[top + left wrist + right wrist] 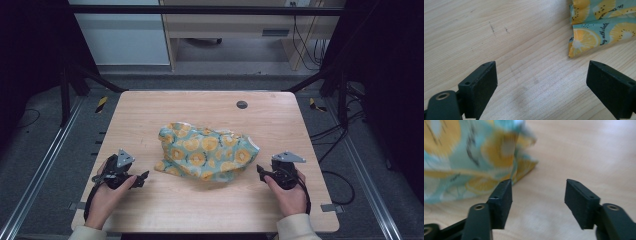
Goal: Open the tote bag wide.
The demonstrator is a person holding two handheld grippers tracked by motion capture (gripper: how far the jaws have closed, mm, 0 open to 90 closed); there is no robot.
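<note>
A person's two hands rest on the near part of a wooden desk (150,210), each holding a black gripper pointed inward. The left gripper (141,178) sits low on the desk with its jaws spread wide and nothing between them; in the left gripper view bare wood lies between the jaws, and the corner of the cloth (584,42) lies just beyond the farther jaw. The right gripper (260,171) also has its jaws spread and empty; in the right gripper view the cloth's edge (474,157) lies just past one jaw, though blur makes it hard to tell whether they touch. Between the two grippers, near the desk's middle, lies the crumpled cloth (207,151), teal with a print of yellow citrus slices. Farther back a small dark round grommet (242,104) is set into the desk near its far edge. Beyond the desk stand a grey floor and pale furniture (220,25).
</note>
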